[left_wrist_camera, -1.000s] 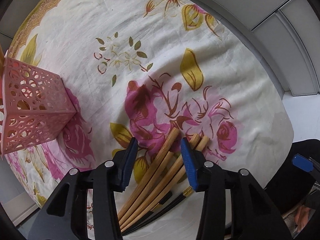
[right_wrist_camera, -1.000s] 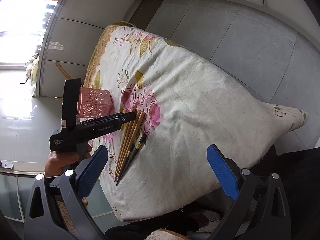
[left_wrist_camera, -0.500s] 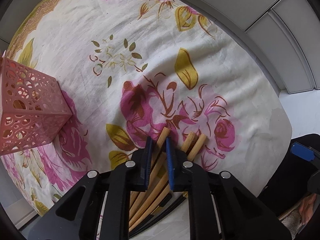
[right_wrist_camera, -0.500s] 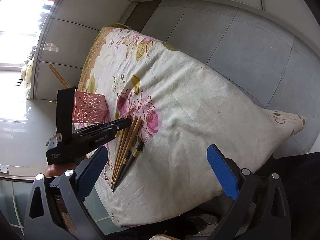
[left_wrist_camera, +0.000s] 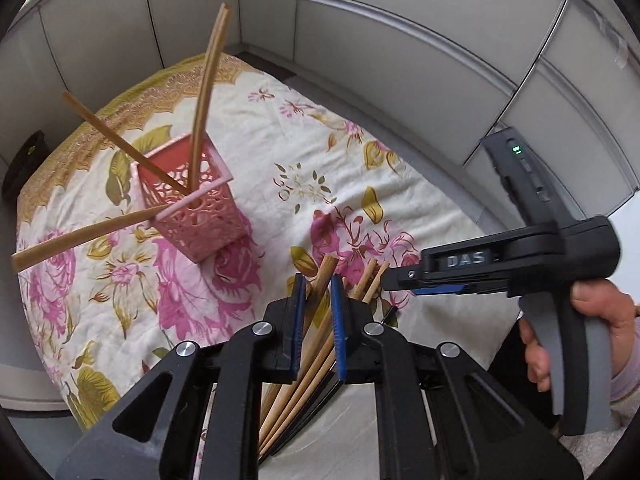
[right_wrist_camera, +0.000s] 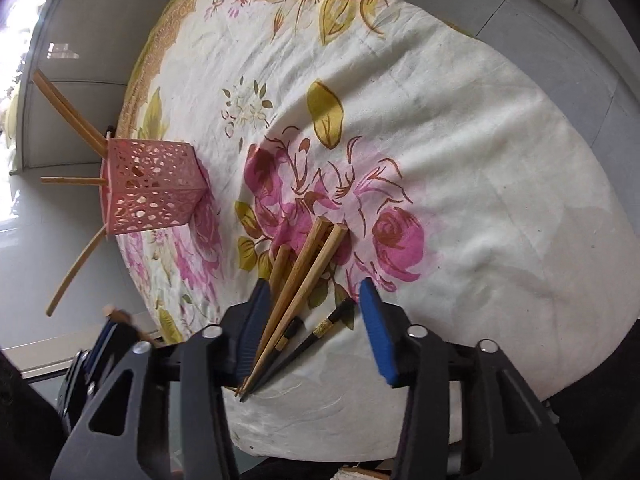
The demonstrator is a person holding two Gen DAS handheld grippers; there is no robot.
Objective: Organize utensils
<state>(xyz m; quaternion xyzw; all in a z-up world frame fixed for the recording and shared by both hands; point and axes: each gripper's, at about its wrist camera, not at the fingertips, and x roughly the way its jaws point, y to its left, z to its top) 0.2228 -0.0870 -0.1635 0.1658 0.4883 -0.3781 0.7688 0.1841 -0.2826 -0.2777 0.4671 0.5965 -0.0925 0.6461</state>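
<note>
Left fingers [left_wrist_camera: 298,312] pinch wooden chopstick [left_wrist_camera: 322,280] | tan, square-tipped, lifted

My right gripper [right_wrist_camera: 316,328] hangs open over the flowered cloth [right_wrist_camera: 460,152], its blue pads wide apart. Between them lie wooden chopsticks [right_wrist_camera: 308,268] fanned out on a pink rose, with two black chopsticks [right_wrist_camera: 320,330] just beside them. Off to the left stands a pink holder [right_wrist_camera: 152,188] with a few wooden chopsticks [right_wrist_camera: 68,110] sticking out of its top.
</note>
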